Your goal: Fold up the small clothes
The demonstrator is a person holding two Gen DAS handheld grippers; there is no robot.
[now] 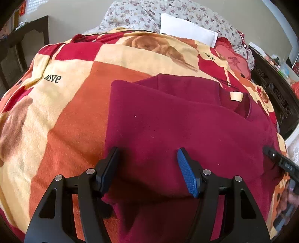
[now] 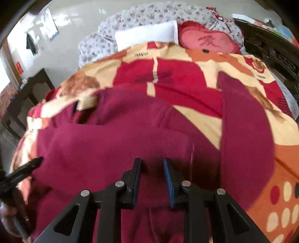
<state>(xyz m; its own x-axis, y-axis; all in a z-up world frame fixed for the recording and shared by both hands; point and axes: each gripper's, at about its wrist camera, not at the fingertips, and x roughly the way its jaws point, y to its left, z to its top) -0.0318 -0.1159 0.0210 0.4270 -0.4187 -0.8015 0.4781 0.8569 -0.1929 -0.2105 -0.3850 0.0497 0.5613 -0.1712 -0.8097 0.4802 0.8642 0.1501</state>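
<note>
A dark red garment [image 1: 168, 121] lies spread on a patterned blanket [image 1: 74, 93], its neck label [image 1: 236, 96] at the far right. My left gripper [image 1: 148, 149] hovers over the garment's near left part, jaws wide open, the cloth lying under the gap. The right wrist view shows the same garment [image 2: 112, 145] with one sleeve [image 2: 243, 121] stretched away on the right. My right gripper [image 2: 152, 159] is over the near edge with a narrow gap between its pads, and they do not pinch the cloth. Each gripper's black finger shows at the other view's edge [image 1: 276, 158] [image 2: 28, 168].
The red, orange and cream blanket [image 2: 186, 84] covers a bed. At its far end lie a white pillow [image 1: 186, 31], a floral quilt [image 1: 130, 13] and a red cushion [image 2: 207, 41]. A dark carved bed frame [image 1: 271, 89] runs along the right, and dark furniture [image 1: 28, 37] stands at the left.
</note>
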